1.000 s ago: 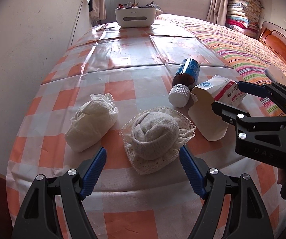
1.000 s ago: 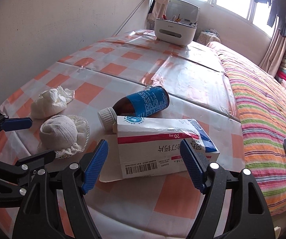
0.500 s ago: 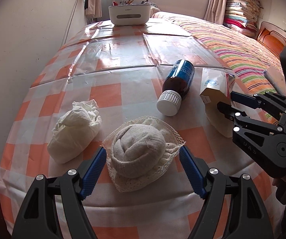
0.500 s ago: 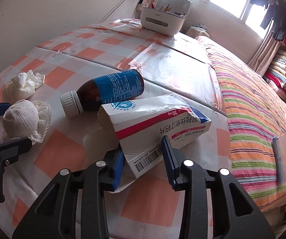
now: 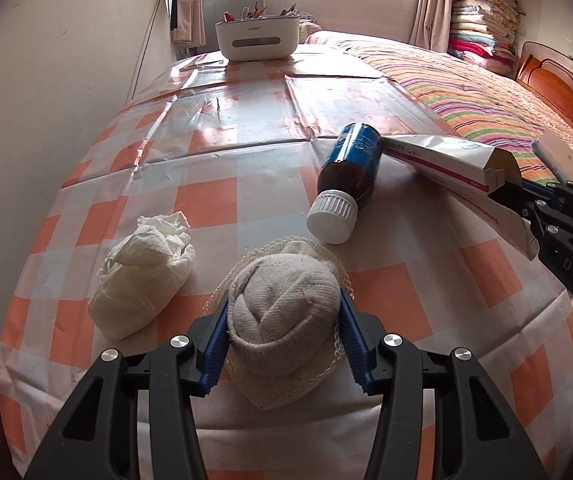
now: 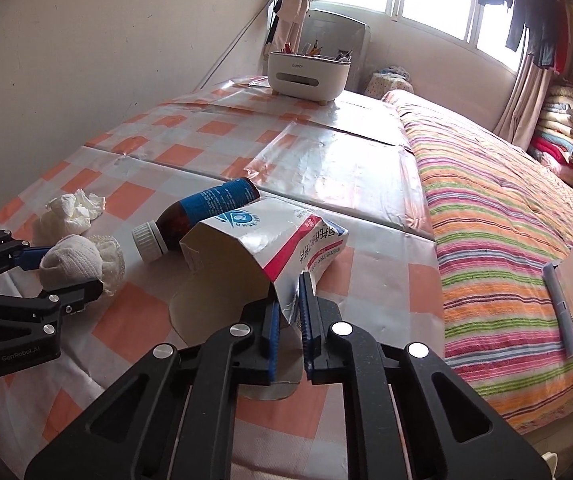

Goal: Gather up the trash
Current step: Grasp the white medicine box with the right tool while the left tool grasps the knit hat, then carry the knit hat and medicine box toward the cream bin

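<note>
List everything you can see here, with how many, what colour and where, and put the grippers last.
rolled cream knitted sock with lace trim: one, cream, near table edge, between the left gripper's pads
crumpled white tissue wad: one, white, beside the sock
brown medicine bottle with blue label and white cap: one, lying on its side, mid-table
flattened white and red medicine carton: one, tilted up off the cloth, against the bottle
orange and white checked tablecloth: one, covering the table
white desk organiser holding pens: one, far table end
striped bedspread: one, multicoloured, beside the table
left gripper: black, blue pads, shut on the sock
right gripper: black, blue pads, clamped on the carton
</note>
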